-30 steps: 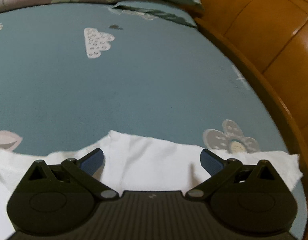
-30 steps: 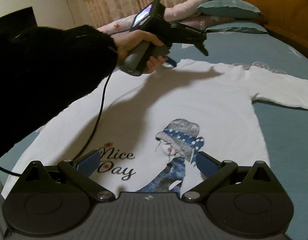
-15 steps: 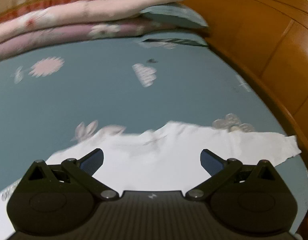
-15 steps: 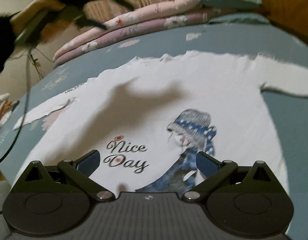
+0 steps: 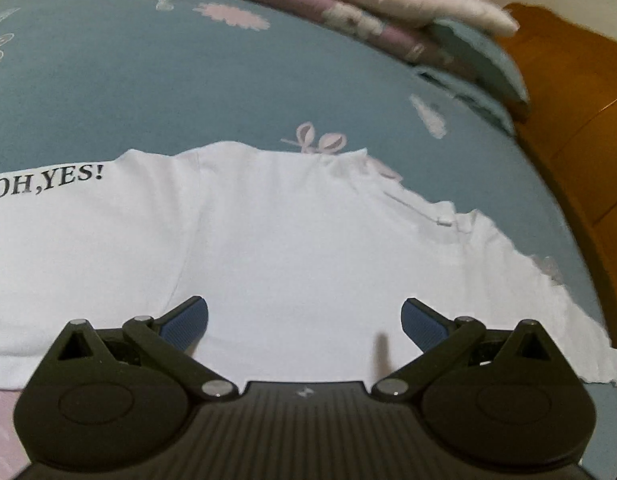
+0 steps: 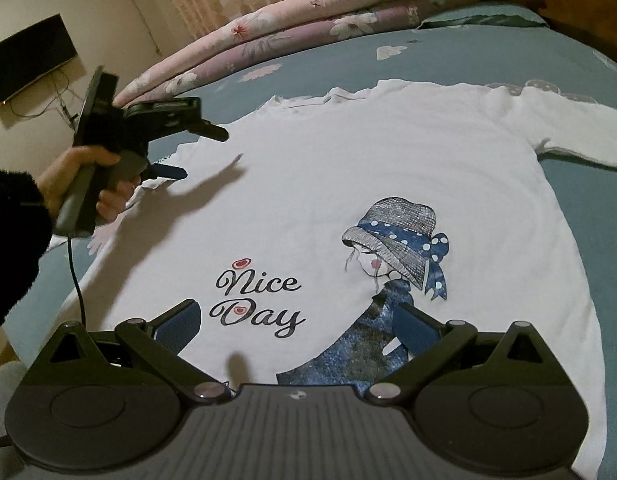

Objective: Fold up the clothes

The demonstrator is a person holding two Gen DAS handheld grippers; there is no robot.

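Both the left gripper [image 5: 304, 316] and right gripper [image 6: 298, 320] hang wide open, empty, above a white shirt [image 6: 348, 184] spread on a blue bedsheet [image 5: 188, 92].

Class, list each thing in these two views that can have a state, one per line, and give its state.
white shirt: spread flat on the bed, print up, unfolded
far sleeve: stretched straight out
left gripper: open, empty, above the shirt
right gripper: open, empty, above the hem
wall screen: dark
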